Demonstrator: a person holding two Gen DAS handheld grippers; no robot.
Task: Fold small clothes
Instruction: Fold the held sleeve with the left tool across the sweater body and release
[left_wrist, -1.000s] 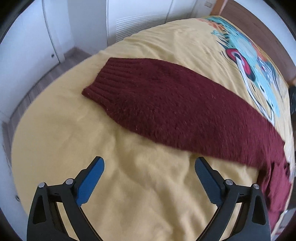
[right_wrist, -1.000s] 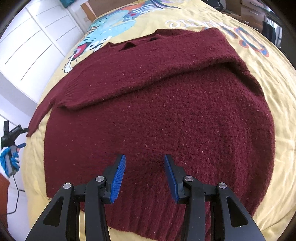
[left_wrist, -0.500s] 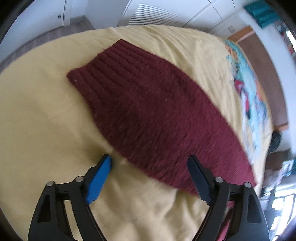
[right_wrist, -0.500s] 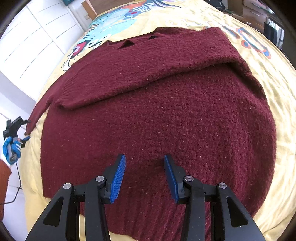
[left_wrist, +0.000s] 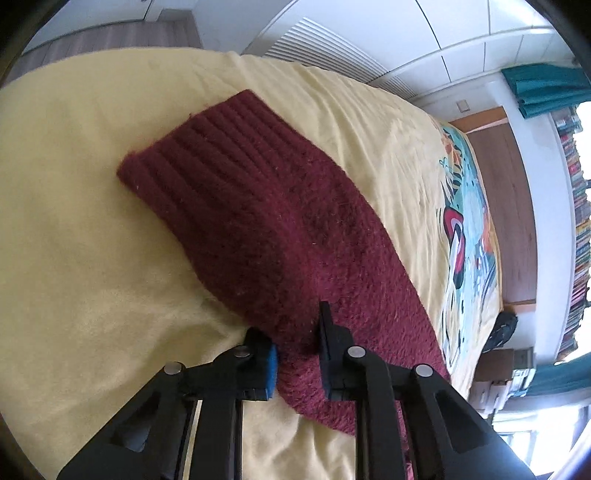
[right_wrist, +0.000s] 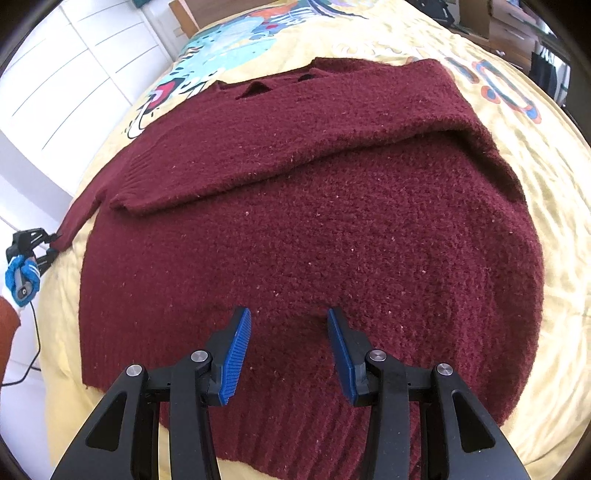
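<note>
Left wrist view: my left tool (left_wrist: 295, 347) has pinched the outstretched sleeve (left_wrist: 258, 221) of the maroon sweater (right_wrist: 314, 229) on the bed (left_wrist: 74, 221), right tool (right_wrist: 288, 343) half-open above its hem, one sleeve already folded across, this one left.

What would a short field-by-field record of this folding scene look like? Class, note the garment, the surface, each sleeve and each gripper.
garment: dark red knit sweater, lying flat
surface: yellow bedspread with a cartoon print
one sleeve: already folded across the chest
other sleeve: stretched out to the side, ribbed cuff on the bedspread
left gripper: shut on the outstretched sleeve, pinching its edge
right gripper: partly open, over the sweater's lower body, holding nothing
</note>
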